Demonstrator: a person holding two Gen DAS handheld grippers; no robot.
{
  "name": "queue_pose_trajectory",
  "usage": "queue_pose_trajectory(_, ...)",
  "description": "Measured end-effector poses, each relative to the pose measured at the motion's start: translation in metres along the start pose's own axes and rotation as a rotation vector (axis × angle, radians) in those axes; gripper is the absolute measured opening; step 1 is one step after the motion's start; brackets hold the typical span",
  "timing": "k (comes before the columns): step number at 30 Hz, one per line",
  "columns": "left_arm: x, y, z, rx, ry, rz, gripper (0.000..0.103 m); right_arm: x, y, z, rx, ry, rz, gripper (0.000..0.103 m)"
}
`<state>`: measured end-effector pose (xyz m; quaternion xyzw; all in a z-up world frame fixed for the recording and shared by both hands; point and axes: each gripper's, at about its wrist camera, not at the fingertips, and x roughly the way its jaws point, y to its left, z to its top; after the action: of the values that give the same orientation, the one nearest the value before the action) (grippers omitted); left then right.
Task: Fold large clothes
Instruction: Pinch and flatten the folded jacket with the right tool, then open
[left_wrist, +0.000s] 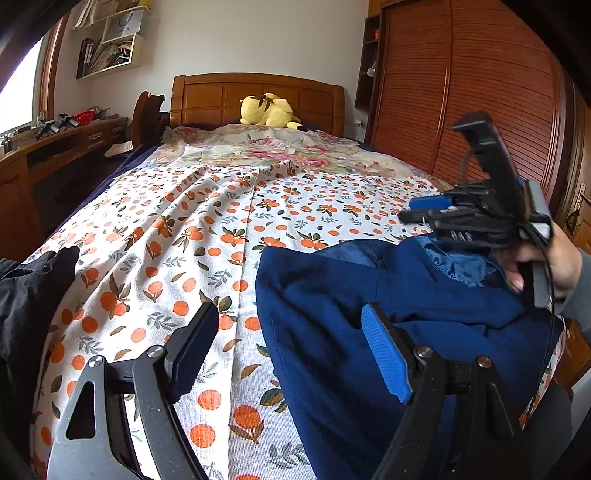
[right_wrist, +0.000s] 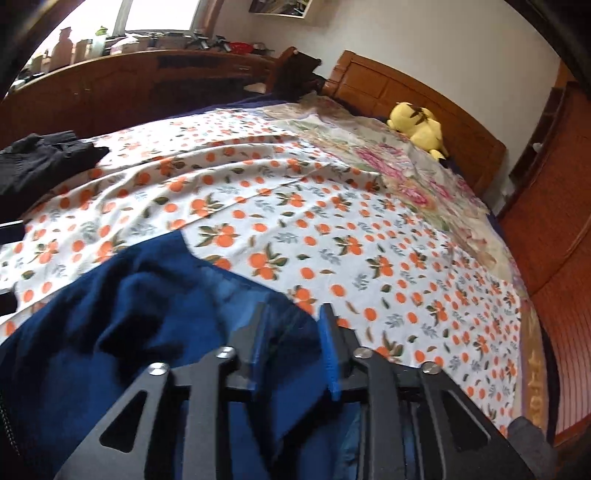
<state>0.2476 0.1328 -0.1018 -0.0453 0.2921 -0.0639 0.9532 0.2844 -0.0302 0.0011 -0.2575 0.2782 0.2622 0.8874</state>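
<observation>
A navy blue garment (left_wrist: 351, 332) lies bunched on the near right of the bed, its lighter blue lining showing; it also fills the near left of the right wrist view (right_wrist: 147, 314). My left gripper (left_wrist: 291, 328) is open and empty, hovering above the garment's left edge. My right gripper (right_wrist: 293, 325) has its jaws partly closed over the garment's lining edge, with cloth between the pads. It also shows in the left wrist view (left_wrist: 424, 210), held by a hand above the garment's far right part.
The bed has an orange-print sheet (left_wrist: 207, 229). A black garment (left_wrist: 29, 295) lies at the bed's left edge. A yellow plush toy (left_wrist: 267, 110) sits by the wooden headboard. A desk (left_wrist: 55, 147) stands left, a wardrobe (left_wrist: 461, 92) right.
</observation>
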Motion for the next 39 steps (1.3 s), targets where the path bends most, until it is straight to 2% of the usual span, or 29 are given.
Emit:
queue_pose_trajectory(6, -0.002, -0.007, -0.001, 0.012, -0.001, -0.002, 0.08, 0.006, 0.008, -0.014, -0.01, 0.043, 0.089, 0.044)
queue_pose_trajectory(14, -0.002, -0.008, -0.003, 0.018, -0.001, -0.002, 0.08, 0.039, -0.001, -0.028, 0.037, 0.195, 0.15, 0.044)
queue_pose_trajectory(19, -0.002, -0.008, -0.003, 0.019, 0.0, -0.004, 0.08, 0.06, -0.009, -0.031, 0.069, 0.241, 0.162, 0.044)
queue_pose_trajectory(24, -0.003, -0.007, -0.004, 0.02, 0.001, -0.008, 0.08, 0.073, -0.009, -0.033, 0.078, 0.286, 0.233, 0.043)
queue_pose_trajectory(25, -0.003, -0.007, -0.004, 0.02, 0.001, -0.007, 0.08, 0.076, -0.006, -0.034, 0.061, 0.296, 0.26, 0.04)
queue_pose_trajectory(26, -0.003, -0.007, -0.004, 0.02, 0.0, -0.006, 0.08, 0.074, 0.0, -0.035, 0.036, 0.301, 0.277, 0.026)
queue_pose_trajectory(27, -0.003, -0.007, -0.004, 0.02, 0.0, -0.007, 0.08, 0.075, 0.004, -0.035, 0.01, 0.302, 0.284, 0.021)
queue_pose_trajectory(28, -0.003, -0.007, -0.004, 0.019, 0.0, -0.008, 0.08, 0.075, 0.007, -0.034, -0.01, 0.3, 0.281, 0.008)
queue_pose_trajectory(29, -0.003, -0.007, -0.004, 0.019, 0.0, -0.008, 0.08, 0.075, 0.009, -0.032, -0.027, 0.292, 0.272, 0.004)
queue_pose_trajectory(39, -0.002, -0.006, -0.004, 0.026, 0.009, -0.009, 0.08, 0.075, -0.014, 0.022, -0.022, 0.075, 0.094, 0.002)
